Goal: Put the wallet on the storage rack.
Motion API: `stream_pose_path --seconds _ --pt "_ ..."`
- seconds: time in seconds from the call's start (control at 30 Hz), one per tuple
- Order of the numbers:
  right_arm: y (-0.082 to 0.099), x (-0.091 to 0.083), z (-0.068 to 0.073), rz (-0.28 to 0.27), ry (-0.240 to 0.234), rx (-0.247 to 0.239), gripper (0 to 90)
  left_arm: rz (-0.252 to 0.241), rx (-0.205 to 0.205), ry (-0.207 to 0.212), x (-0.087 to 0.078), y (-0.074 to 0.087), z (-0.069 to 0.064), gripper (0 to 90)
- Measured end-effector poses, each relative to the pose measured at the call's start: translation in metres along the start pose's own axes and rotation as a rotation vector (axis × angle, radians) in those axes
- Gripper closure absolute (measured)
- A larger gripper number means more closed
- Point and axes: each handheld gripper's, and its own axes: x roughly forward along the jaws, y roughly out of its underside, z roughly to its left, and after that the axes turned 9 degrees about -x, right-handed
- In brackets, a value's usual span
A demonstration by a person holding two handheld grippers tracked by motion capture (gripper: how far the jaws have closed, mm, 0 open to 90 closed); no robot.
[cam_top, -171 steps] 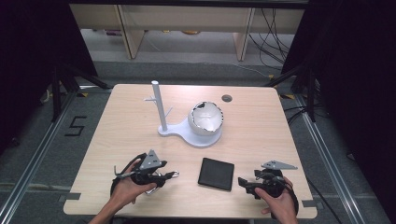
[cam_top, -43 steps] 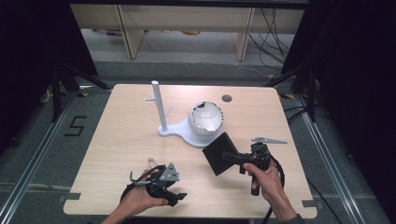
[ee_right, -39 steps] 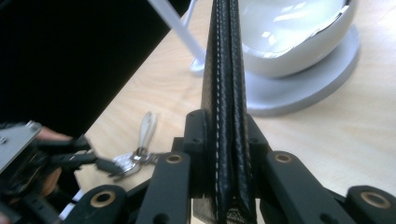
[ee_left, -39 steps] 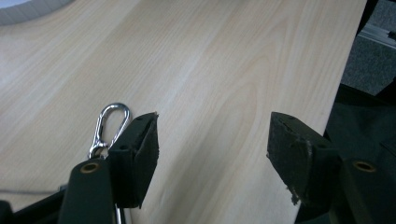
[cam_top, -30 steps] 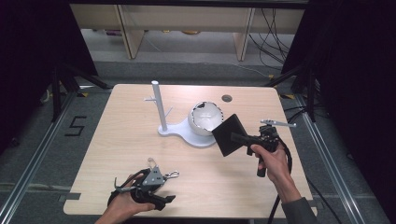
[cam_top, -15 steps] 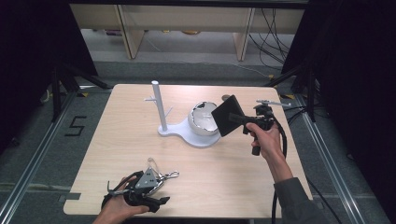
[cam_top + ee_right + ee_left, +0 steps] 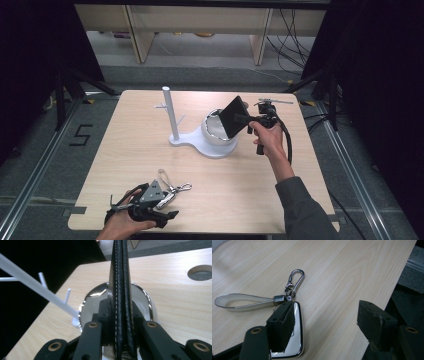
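The black stitched wallet (image 7: 120, 290) is pinched edge-on between the pads of the right gripper (image 7: 248, 120), its stitched spine running straight out ahead of the jaws; held by one end like this, the flat body stands clear of the tabletop (image 7: 310, 165) and hangs tilted just over the silver bowl (image 7: 216, 131), which looks like the way to drop it in from above. In the right gripper view the bowl's shiny rim (image 7: 147, 300) curves just beyond and below the jaws; what is seen of its hollow looks bare, though the wallet hides much of it. The bowl sits on a white stand (image 7: 187, 141) whose upright post with small pegs rises off to the side of that gripper. The left gripper (image 7: 162, 212) rests low at the near edge of the tabletop, jaws spread and having just been widening a little, with nothing pressed between them; a chrome key fob (image 7: 295, 335) lies under one pad, its carabiner clip (image 7: 295, 278) and pale strap loop (image 7: 244, 302) reaching out ahead of the jaws, so it looks set down and left there.
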Motion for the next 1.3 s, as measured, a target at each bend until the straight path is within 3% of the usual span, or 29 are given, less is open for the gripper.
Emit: stream_pose_path --seconds 0.27,0.3,0.37,0.4,0.47,0.6,0.67,0.73,0.77,0.8,0.93,1.0,1.17,1.3 --pt "0.001 0.022 -0.002 0.026 0.013 -0.016 77.6 -0.006 0.011 -0.002 -0.002 0.000 0.002 30.2" --pt "0.002 0.024 0.001 0.039 0.010 0.022 77.6 -0.007 -0.002 -0.006 -0.002 0.001 0.002 30.2" --pt "0.003 0.029 -0.002 0.037 0.013 -0.012 77.5 -0.007 0.001 0.002 -0.003 0.001 0.002 30.2" --pt "0.004 0.031 0.001 0.047 0.012 0.024 77.5 -0.009 0.001 0.002 -0.003 0.001 0.002 30.2" --pt "0.005 0.036 -0.002 0.050 0.011 -0.011 77.4 0.001 0.008 -0.005 -0.002 0.001 0.003 30.2" --pt "0.007 0.043 -0.002 0.065 0.011 0.003 77.3 0.001 0.006 -0.003 -0.001 0.002 0.003 30.2" --pt "0.009 0.045 0.000 0.077 0.012 0.037 77.2 0.002 0.008 -0.001 -0.002 0.002 0.003 30.2" --pt "0.011 0.049 -0.003 0.077 0.014 0.005 77.0 0.004 0.001 -0.001 -0.001 0.002 0.003 30.2" --pt "0.011 0.049 0.000 0.091 0.008 0.043 77.0 0.002 0.004 0.007 0.000 0.002 0.002 30.2" --pt "0.012 0.052 -0.003 0.090 0.018 0.000 76.8 0.009 0.014 0.004 0.000 0.002 0.003 30.2" --pt "0.014 0.055 -0.003 0.092 0.025 0.007 74.5 0.012 0.009 0.009 0.002 0.003 0.002 30.2" --pt "0.013 0.055 -0.003 0.099 0.022 -0.015 72.1 0.012 0.009 0.009 0.001 0.003 0.002 30.2" --pt "0.006 0.048 -0.001 0.103 0.081 -0.060 61.0 0.008 0.010 0.005 0.000 0.003 0.002 30.0" --pt "0.001 0.040 0.000 0.103 0.115 -0.068 59.1 0.009 0.019 -0.005 0.000 0.003 0.003 29.9"
